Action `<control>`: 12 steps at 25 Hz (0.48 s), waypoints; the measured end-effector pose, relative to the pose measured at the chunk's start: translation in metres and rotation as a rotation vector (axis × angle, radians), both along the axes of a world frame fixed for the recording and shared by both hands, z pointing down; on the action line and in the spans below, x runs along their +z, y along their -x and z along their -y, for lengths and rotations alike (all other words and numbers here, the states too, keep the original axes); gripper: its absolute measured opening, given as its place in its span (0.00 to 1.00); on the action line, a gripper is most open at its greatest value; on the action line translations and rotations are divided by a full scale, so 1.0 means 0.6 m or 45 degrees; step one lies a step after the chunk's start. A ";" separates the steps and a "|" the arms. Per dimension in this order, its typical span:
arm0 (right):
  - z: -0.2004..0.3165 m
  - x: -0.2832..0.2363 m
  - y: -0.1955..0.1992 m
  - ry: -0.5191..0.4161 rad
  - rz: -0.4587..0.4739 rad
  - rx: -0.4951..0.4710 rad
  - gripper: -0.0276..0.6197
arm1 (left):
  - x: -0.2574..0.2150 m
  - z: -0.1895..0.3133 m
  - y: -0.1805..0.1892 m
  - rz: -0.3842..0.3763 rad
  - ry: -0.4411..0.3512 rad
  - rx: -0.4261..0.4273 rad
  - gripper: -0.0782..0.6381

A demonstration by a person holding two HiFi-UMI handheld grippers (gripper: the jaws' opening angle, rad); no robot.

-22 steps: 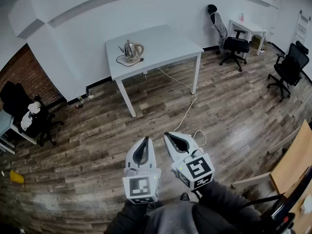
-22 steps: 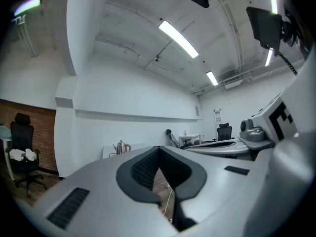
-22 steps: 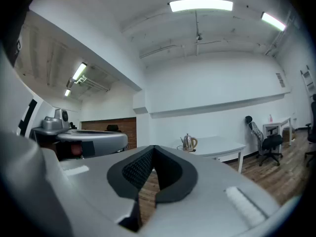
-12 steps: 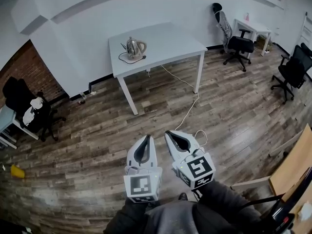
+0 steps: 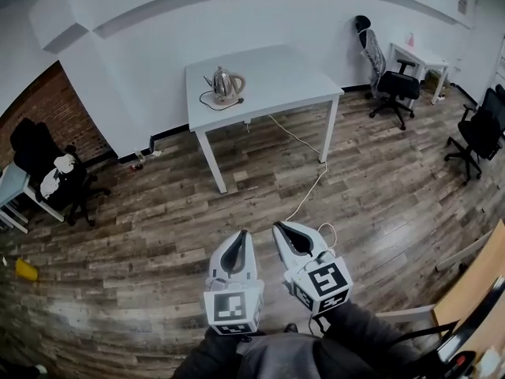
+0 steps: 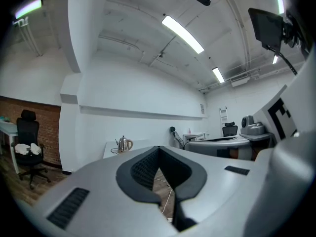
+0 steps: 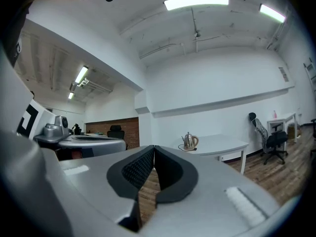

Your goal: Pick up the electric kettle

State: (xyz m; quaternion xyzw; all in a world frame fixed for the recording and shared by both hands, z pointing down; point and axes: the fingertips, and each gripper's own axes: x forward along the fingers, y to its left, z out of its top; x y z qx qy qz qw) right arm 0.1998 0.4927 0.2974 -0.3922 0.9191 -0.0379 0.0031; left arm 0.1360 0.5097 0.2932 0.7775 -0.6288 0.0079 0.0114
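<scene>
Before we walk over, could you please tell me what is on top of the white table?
A metal kettle stands toward the table's left side, a dark cord looped beside it. The spot beneath the kettle is covered.

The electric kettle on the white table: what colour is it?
The electric kettle is shiny silver with a beige handle, clearest in the head view.

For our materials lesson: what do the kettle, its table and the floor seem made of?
Electric kettle: probably polished steel, shiny silver body.
Table: matte white top and legs, painted or laminate.
Floor: wood-look planks with grain; wood or laminate, unclear.
</scene>
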 end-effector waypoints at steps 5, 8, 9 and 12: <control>0.043 0.006 0.027 0.005 -0.005 0.036 0.05 | 0.005 0.042 0.034 -0.002 0.007 0.020 0.11; 0.080 0.011 0.056 0.011 -0.015 0.052 0.05 | 0.011 0.080 0.060 -0.004 0.020 0.044 0.11; 0.092 0.010 0.068 0.011 -0.017 0.054 0.05 | 0.010 0.093 0.069 -0.002 0.019 0.053 0.11; 0.124 0.009 0.095 0.007 -0.015 0.074 0.05 | 0.004 0.128 0.095 0.000 0.007 0.075 0.11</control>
